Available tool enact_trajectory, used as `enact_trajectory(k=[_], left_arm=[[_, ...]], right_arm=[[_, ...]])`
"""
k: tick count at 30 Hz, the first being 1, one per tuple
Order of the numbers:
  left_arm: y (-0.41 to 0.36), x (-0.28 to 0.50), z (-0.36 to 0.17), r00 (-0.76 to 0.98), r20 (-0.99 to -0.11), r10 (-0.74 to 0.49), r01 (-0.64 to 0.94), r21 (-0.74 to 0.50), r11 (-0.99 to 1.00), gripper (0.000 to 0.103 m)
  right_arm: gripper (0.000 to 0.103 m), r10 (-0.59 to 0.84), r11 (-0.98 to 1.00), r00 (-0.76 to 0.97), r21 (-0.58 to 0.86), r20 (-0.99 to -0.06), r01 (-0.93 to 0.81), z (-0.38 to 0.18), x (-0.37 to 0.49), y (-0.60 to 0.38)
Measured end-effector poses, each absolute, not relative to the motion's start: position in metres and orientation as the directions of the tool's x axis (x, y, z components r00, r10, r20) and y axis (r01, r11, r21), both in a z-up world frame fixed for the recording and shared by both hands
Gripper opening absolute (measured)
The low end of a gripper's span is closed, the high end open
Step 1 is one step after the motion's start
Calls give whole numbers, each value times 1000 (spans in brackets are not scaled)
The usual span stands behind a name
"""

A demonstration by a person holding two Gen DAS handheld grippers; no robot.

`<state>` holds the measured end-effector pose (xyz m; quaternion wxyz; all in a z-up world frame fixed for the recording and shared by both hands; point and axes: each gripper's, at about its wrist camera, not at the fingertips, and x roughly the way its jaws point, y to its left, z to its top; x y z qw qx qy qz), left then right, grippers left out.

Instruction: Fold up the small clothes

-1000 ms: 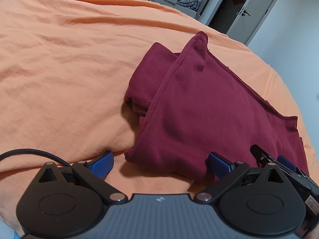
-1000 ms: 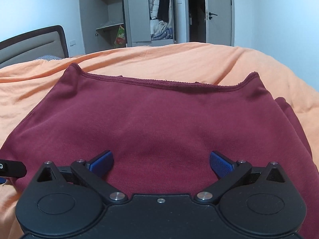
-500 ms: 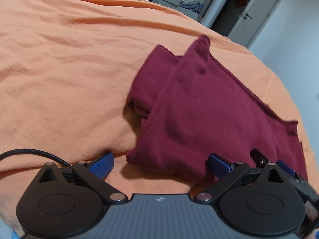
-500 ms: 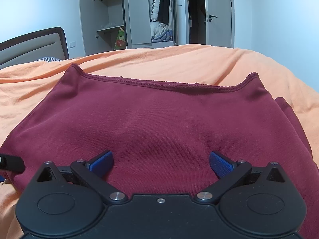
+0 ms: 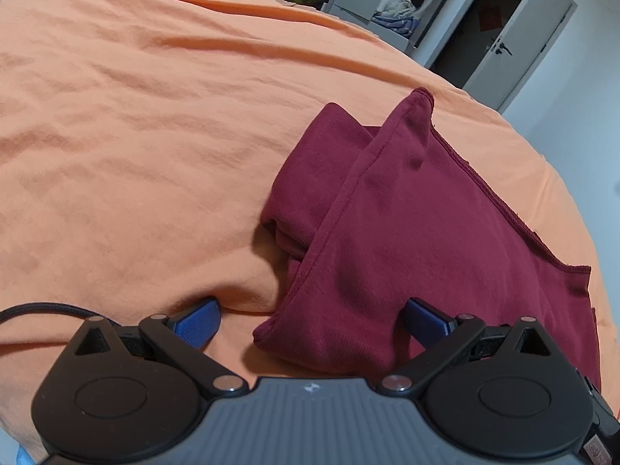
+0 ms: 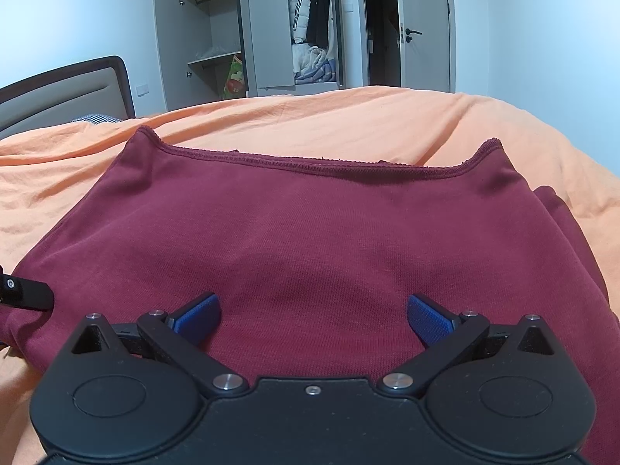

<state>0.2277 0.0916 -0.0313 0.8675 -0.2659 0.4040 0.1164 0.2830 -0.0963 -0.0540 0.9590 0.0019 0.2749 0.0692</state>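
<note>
In the left wrist view, the left claw (image 5: 312,316) is hanging spread wide and empty — its right finger is lying against the near corner of the folded maroon garment (image 5: 418,224), its left finger over the orange bedsheet (image 5: 135,135).

In the right wrist view, the right claw (image 6: 313,316) is also gaping wide, gripping nothing, both fingers sitting over the garment (image 6: 310,232) — here its stitched far hem is showing, plus an open wardrobe (image 6: 271,38) and a headboard (image 6: 66,93).

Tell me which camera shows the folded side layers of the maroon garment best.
The left wrist view: the maroon garment shows its stacked folds along the near left edge on the orange bedsheet. The right wrist view shows only the flat top panel and far hem.
</note>
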Motion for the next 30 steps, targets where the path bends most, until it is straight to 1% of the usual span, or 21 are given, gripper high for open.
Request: enact_trajectory(k=[6, 9, 14, 19, 21, 22, 23, 24, 25, 26, 27, 28, 30], left_arm=[[86, 232, -28, 650, -758, 40, -423, -318, 848, 103], [91, 237, -27, 667, -742, 64, -425, -308, 851, 103], [108, 250, -29, 671, -741, 26, -427, -358, 830, 103], [96, 246, -11, 673, -739, 38, -415, -335, 846, 102], [93, 244, -8, 692, -721, 38, -401, -340, 851, 103], [93, 244, -6, 700, -711, 67, -405, -318, 857, 103], [91, 244, -2, 702, -699, 133, -423, -260, 868, 103], [86, 244, 3, 703, -674, 227, -450, -174, 876, 103], [81, 243, 9, 714, -632, 301, -459, -97, 883, 102], [77, 242, 14, 740, -584, 333, -438, -43, 898, 103], [76, 243, 17, 761, -559, 328, -405, -15, 914, 103], [76, 247, 18, 767, -564, 306, -374, -6, 927, 103], [82, 258, 14, 753, -605, 259, -340, -19, 940, 103]], right_arm=[[103, 136, 990, 842, 43, -521, -133, -55, 282, -97], [103, 137, 990, 844, 43, -519, -134, -56, 282, -97], [103, 136, 990, 845, 42, -518, -133, -56, 282, -96], [103, 134, 990, 846, 40, -516, -132, -56, 281, -97], [103, 133, 990, 846, 40, -516, -132, -56, 281, -97], [103, 134, 990, 846, 41, -516, -132, -56, 281, -97], [103, 134, 990, 846, 41, -516, -132, -56, 281, -97], [103, 134, 990, 846, 41, -516, -132, -56, 281, -96], [103, 135, 990, 847, 42, -515, -132, -57, 281, -96], [103, 134, 990, 847, 41, -514, -132, -57, 281, -96], [103, 133, 991, 847, 40, -515, -132, -57, 281, -96], [103, 132, 991, 847, 38, -515, -131, -57, 281, -96], [103, 133, 991, 847, 40, -515, -131, -57, 281, -96]])
